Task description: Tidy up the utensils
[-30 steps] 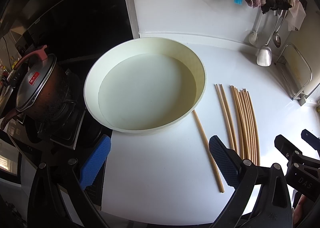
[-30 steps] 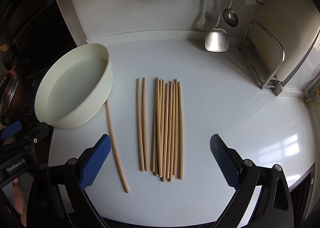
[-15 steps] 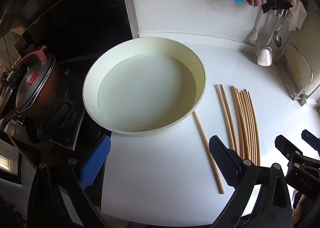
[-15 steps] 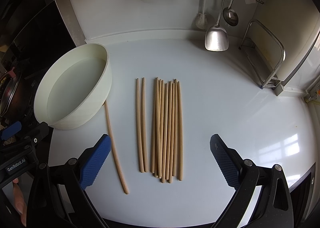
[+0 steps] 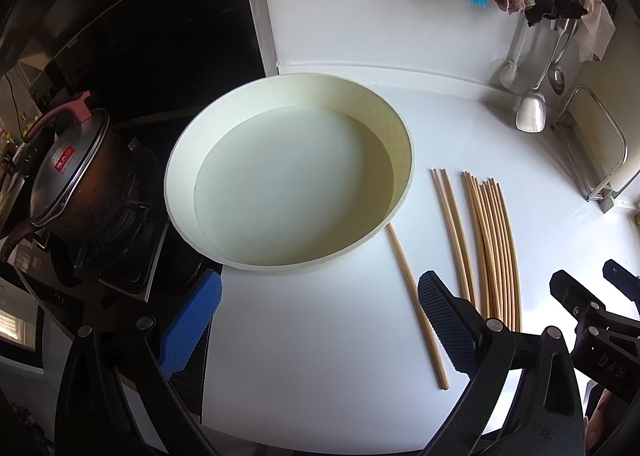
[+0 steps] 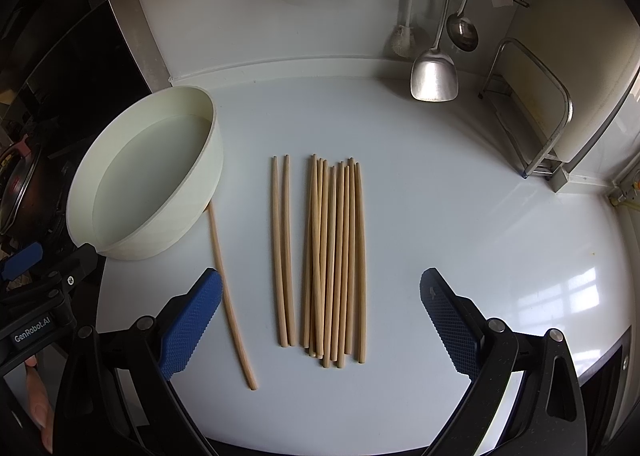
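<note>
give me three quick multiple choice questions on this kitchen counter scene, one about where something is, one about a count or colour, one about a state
1. Where does the lone chopstick lie?
A. Inside the basin
B. On the counter between the basin and the pair of chopsticks
C. On the stove

2. What colour are the pads on the right gripper?
A. Red
B. Green
C. Blue

3. What is the state of the cream basin?
A. Upright with nothing in it
B. Tipped over
C. Full of chopsticks

Answers:
1. B: it lies on the white counter, its far end reaching the basin's wall, with the pair of chopsticks to its other side.
2. C: both pads in the right wrist view are blue, set wide apart.
3. A: the left wrist view shows its bare floor, and all chopsticks, including the big bundle, lie outside it.
</note>
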Demonstrator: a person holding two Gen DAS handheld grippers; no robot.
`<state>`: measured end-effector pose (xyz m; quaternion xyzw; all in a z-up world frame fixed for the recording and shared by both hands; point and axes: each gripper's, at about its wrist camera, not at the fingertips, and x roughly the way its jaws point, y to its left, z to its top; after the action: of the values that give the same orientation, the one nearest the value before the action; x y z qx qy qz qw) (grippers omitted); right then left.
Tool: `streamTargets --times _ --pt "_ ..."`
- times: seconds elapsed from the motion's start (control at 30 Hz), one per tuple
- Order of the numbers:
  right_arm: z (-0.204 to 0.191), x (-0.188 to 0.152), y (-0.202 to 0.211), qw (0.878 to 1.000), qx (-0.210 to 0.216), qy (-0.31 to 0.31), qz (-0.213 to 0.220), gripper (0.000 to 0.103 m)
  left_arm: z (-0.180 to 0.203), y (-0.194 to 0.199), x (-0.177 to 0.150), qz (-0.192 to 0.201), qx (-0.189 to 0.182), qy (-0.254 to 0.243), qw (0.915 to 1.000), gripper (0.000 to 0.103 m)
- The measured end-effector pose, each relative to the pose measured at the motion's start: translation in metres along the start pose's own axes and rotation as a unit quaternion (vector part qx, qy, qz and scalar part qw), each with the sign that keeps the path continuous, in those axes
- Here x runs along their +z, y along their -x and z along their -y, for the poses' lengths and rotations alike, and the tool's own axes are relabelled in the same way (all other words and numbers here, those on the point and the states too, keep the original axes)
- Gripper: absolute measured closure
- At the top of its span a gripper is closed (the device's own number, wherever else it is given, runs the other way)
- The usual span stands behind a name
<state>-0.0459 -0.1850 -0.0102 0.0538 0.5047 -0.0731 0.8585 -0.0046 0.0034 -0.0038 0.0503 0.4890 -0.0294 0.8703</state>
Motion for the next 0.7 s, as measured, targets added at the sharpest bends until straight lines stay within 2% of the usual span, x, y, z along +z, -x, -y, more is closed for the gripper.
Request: streamTargets --times 0.03,0.6,0.7 --pt "0.0022 -0.0012 0.0014 1.000 0.003 -0.014 0.000 0.008 0.0000 -0.0001 0.0004 0.000 0.000 0.000 1.0000 0.006" --pt "0.0035 -0.0017 -0.0007 1.000 0.004 -0.016 -0.001 0.008 -0.0018 -0.0040 -0.0005 -0.003 -0.002 0.003 1.0000 0.006" --pt "0.0090 -0.0055 -0.0058 1.000 -0.009 -0.016 -0.002 0.008 0.0016 -0.0082 -0.0055 -0.013 -0.005 0.002 0.9999 0.006"
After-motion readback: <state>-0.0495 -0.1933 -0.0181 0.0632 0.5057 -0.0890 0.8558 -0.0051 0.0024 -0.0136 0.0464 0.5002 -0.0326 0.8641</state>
